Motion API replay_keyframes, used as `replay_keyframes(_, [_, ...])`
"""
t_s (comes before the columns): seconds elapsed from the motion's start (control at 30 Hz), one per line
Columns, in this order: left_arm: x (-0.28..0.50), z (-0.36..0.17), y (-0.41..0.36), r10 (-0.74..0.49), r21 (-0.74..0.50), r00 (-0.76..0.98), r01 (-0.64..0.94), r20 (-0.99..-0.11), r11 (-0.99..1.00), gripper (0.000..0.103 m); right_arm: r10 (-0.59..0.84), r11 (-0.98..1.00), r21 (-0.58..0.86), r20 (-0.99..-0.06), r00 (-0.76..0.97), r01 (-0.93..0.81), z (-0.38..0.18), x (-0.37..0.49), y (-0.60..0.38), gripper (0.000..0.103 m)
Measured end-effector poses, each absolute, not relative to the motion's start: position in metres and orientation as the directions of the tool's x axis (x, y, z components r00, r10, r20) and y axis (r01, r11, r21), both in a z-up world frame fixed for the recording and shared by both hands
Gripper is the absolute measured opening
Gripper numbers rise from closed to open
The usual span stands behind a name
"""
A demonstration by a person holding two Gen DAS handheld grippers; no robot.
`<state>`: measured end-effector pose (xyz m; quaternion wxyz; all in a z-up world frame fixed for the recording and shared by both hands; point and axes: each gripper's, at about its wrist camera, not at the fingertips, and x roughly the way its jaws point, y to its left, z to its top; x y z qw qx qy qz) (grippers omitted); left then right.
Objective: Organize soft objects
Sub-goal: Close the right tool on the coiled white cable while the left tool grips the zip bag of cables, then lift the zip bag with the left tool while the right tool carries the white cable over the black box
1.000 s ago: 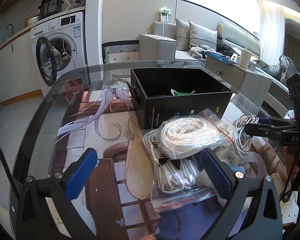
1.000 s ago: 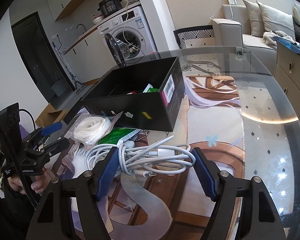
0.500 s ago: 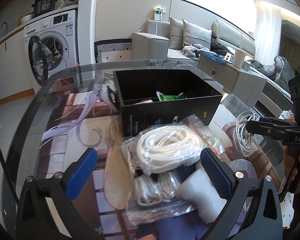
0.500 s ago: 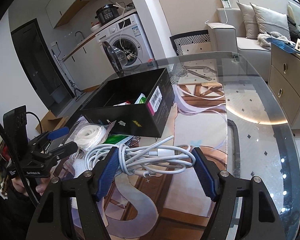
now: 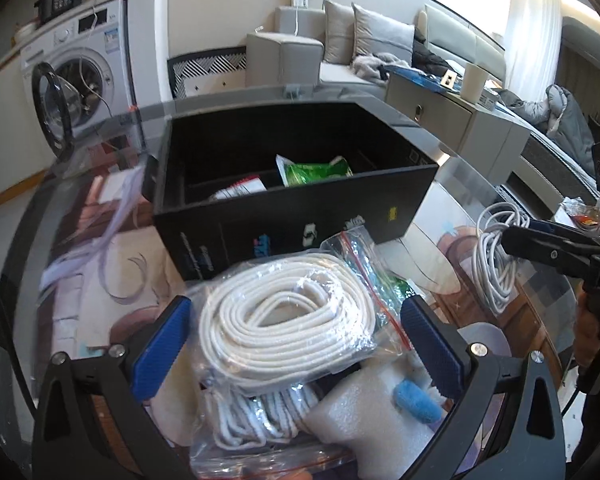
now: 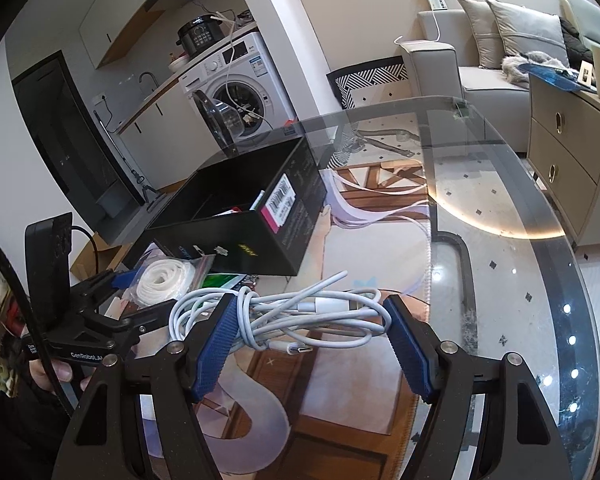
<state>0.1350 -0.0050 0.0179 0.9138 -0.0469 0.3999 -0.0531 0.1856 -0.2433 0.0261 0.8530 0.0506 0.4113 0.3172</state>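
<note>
A clear bag of coiled white rope [image 5: 284,328] lies on a pile in front of the open black box [image 5: 300,224]. My left gripper [image 5: 294,312] is open and straddles this bag, its blue pads [image 5: 160,344] on either side of it. Under it lie a second rope bag [image 5: 260,412], a white foam piece [image 5: 364,412] and a small blue thing [image 5: 416,400]. My right gripper [image 6: 310,308] is shut on a bundle of white cable [image 6: 300,312], right of the pile. In the left wrist view the cable [image 5: 496,256] hangs at the right gripper [image 5: 540,240].
The box [image 6: 260,240] holds a green packet [image 5: 312,170] and a white packet. Another green packet [image 6: 220,280] lies under the rope bag. The glass table's curved rim [image 6: 540,240] runs along the right. A washing machine [image 6: 240,92] and sofa [image 6: 480,72] stand beyond.
My left gripper has moved forward over the pile, so the top rope bag now sits between its fingers. The right gripper has shifted a little, still carrying the cable.
</note>
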Motion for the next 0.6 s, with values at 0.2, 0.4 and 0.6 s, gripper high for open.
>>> replay_keyframes(0.2, [0.132,0.016,-0.007,-0.142,-0.127,0.678,0.072,-0.721,0.989,0.100,0.582,0.793,0.352,-0.677,0.451,-0.496,0.023,0.187,-0.241,0.074])
replay_keyframes(0.4, [0.129,0.018,-0.002,-0.153,-0.131,0.679,0.083,-0.718,0.988,0.073,0.586,0.789,0.348,-0.674,0.450,-0.506,0.025,0.186,-0.237,0.074])
replay_keyframes(0.6, [0.121,0.021,0.001,-0.178,-0.143,0.688,0.108,-0.703,0.984,0.056,0.587,0.787,0.344,-0.672,0.452,-0.512,0.027,0.184,-0.235,0.074])
